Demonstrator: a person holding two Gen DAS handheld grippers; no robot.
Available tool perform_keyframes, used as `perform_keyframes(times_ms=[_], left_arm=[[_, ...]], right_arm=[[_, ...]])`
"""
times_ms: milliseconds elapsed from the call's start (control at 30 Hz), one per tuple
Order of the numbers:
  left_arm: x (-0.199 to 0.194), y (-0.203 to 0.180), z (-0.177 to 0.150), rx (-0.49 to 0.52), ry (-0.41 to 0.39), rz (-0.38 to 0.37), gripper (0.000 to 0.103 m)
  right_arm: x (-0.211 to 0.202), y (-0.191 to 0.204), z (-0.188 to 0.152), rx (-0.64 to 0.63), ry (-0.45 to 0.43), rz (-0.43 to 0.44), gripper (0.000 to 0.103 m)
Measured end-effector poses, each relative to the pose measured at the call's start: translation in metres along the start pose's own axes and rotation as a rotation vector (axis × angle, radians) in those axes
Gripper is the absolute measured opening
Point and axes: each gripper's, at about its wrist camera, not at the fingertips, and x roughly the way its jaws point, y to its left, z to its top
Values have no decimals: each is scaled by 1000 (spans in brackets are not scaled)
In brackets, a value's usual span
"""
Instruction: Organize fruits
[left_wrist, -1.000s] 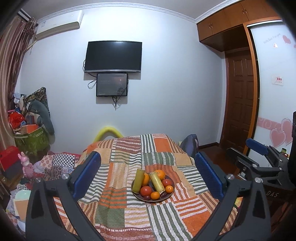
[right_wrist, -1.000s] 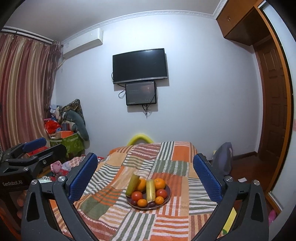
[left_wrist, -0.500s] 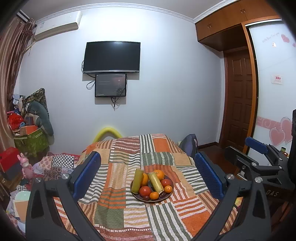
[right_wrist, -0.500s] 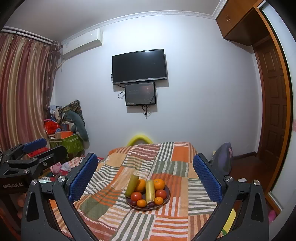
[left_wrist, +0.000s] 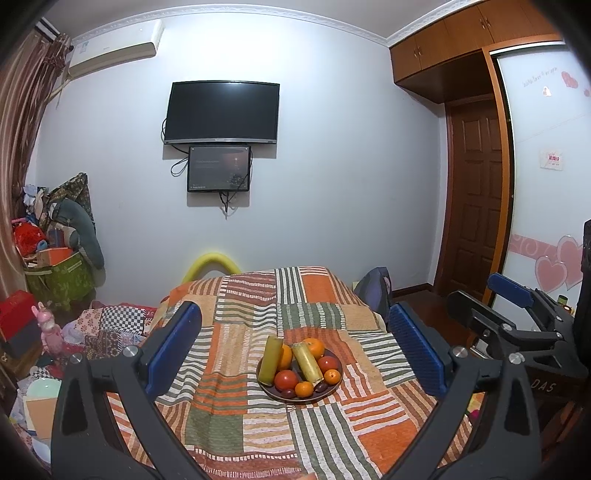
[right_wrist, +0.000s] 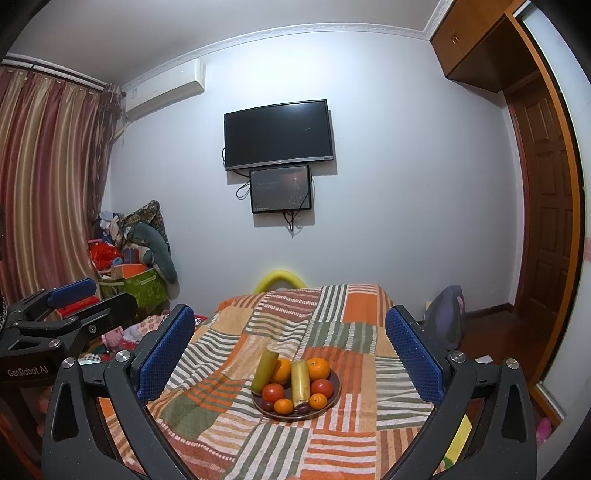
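Almost nothing is moving since a second ago: the plate of fruit is sitting just a tiny bit more to the left in the left wrist view, and the right wrist view is looking the same.

The left gripper (left_wrist: 295, 347) is filling the bottom of its picture with its two blue pads spread wide apart, holding nothing. The right gripper (right_wrist: 290, 350) is doing the same in its own picture, wide open and empty. Both are hanging above the near part of the bed, apart from the fruit.

Between the pads, in the lower middle of each picture, a dark round plate (left_wrist: 275, 394) (right_wrist: 334, 395) is lying flat on the striped patchwork blanket (left_wrist: 236, 332) (right_wrist: 332, 446). Two long yellow-green sticks are lying on the fruit pile. The left stick (left_wrist: 270, 359) (right_wrist: 264, 371) is leaning with its far end up and a bit to the right. The right stick (left_wrist: 306, 362) (right_wrist: 300, 382) is pointing up and a bit left in the left wrist view, and almost straight up and down in the right wrist view. Oranges (left_wrist: 315, 346) (right_wrist: 318, 368), red tomatoes (left_wrist: 286, 380) (right_wrist: 273, 392) and small dark fruits (left_wrist: 320, 387) are sitting around them.

Up on the far wall, a black TV (left_wrist: 221, 112) (right_wrist: 279, 133) is hanging.
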Motion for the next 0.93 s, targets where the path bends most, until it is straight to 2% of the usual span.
perform_keyframes(times_ms=[933], left_arm=[[0, 2, -1, -2, 16, -27, 103]], right_arm=[[-1, 2, 5, -6, -3, -7, 103]])
